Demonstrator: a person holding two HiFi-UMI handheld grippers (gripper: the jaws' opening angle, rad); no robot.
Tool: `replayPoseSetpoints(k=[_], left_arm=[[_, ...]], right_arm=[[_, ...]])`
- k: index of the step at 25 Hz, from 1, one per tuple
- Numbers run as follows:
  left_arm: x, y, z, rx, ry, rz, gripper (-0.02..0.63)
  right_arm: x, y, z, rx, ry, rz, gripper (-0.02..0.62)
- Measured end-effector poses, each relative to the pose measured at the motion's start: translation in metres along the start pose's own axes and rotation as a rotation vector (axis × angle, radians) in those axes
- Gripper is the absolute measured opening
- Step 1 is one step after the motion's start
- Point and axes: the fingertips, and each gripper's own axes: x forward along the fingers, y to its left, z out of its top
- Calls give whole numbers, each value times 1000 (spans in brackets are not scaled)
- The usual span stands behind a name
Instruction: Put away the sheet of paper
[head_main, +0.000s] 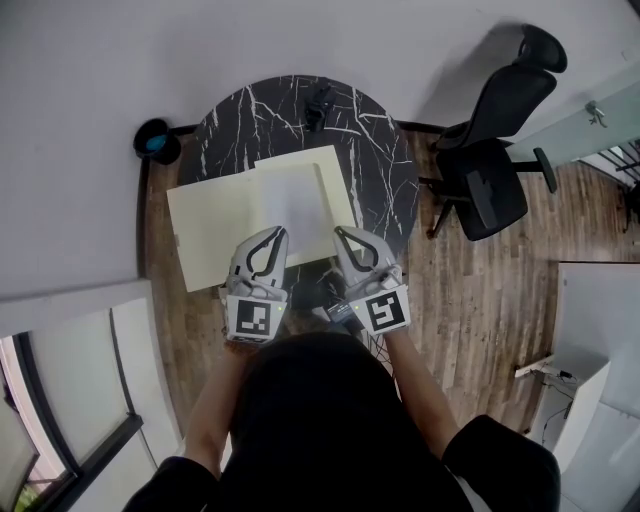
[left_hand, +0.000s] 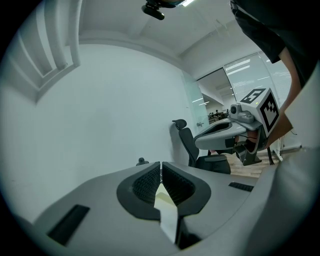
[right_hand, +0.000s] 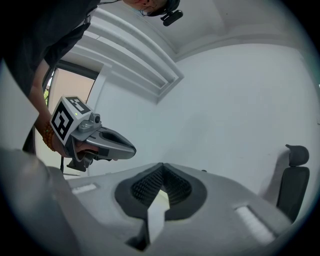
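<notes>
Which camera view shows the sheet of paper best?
The head view: it shows almost the whole sheet of paper over the yellow folder, with the left gripper and right gripper at its near edge. Each gripper view shows only a thin pale strip, edge-on, pinched between closed tongs.

L gripper (head_main: 275, 232) & R gripper (head_main: 342, 232) shut, side by side

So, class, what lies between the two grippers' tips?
The sheet of paper, stretching from the left gripper to the right gripper over the yellow folder; the head view shows it.
</notes>
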Motion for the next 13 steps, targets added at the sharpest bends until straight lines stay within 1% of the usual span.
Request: replayPoseSetpoints(k=[1,2,3,5,6,8,11,13], left_arm=[[0,1,-1,-25,4,7,20],[0,1,-1,-31,6,8,20],[1,1,-2,-18,7,3,20],[3,0,-3,39,4,-18,20],[3,0,-4,49,3,-23,21],[4,-1,-4,48,9,-24,20],[5,-2,-4,74,3,-35,21],[6,-3,-3,55,-3,-31,20]], right_arm=[[0,0,0,-1,2,1,-3],[0,1,-1,-1,7,1,-3],[0,1,-2,-1,10,2,-3],[0,1,-3,0,10,2,-3],[0,1,-3,1,9,2,-3],[0,1,-4,-1,13,4,-3],[2,2,-3,-12,17,10,-3],[3,2,-2,-16,16,13,-3]])
